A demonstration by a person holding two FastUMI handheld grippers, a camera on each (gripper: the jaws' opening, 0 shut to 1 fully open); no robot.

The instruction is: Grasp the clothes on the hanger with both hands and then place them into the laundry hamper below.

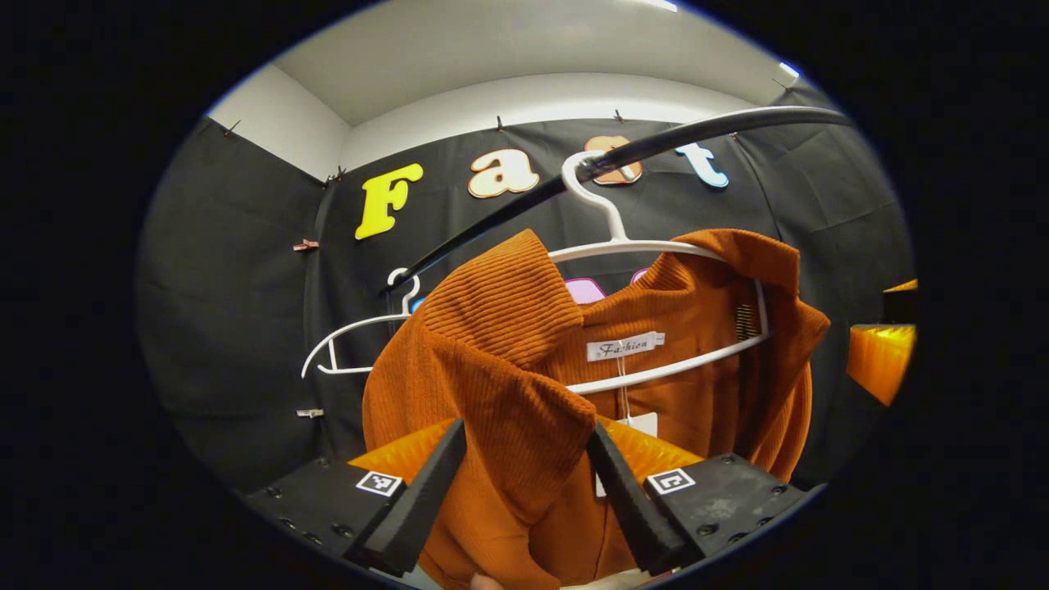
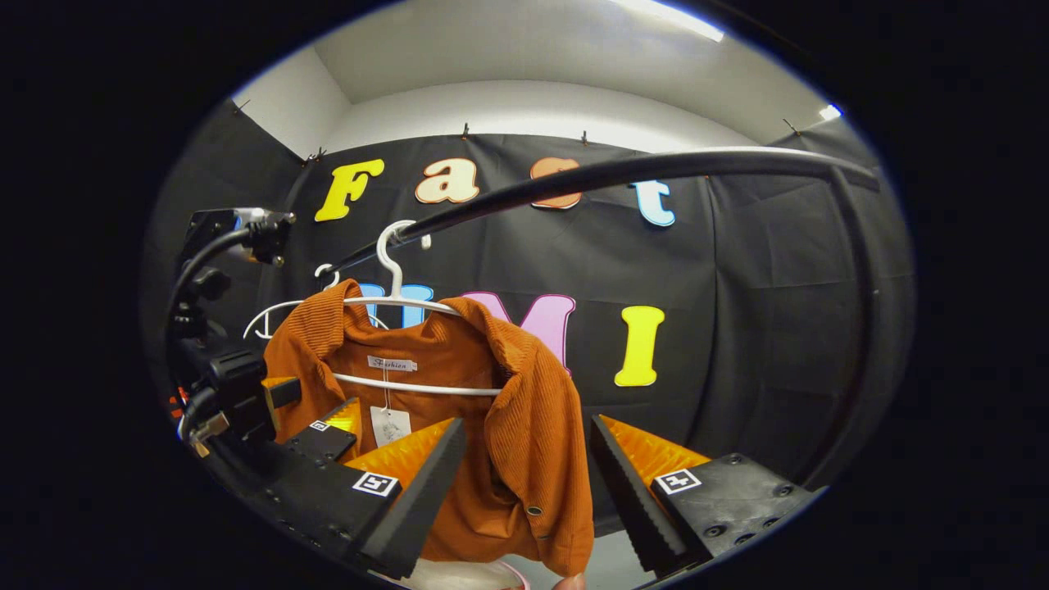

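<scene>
An orange ribbed garment (image 1: 508, 369) hangs on a white hanger (image 1: 656, 246) from a black rail (image 1: 697, 131). In the left gripper view my left gripper (image 1: 524, 492) is open, and the garment's front panel hangs down between its two fingers. In the right gripper view the same garment (image 2: 524, 426) hangs left of centre on its hanger (image 2: 393, 262). My right gripper (image 2: 524, 492) is open around the other front panel's lower edge. The left gripper (image 2: 315, 410) appears there at the garment's far side, with a cable running up from it.
A second, bare white hanger (image 1: 348, 332) hangs farther along the rail (image 2: 623, 172), behind the garment. A pale round rim (image 2: 483, 575) shows below the garment's hem. The black cloth wall stands close behind everything.
</scene>
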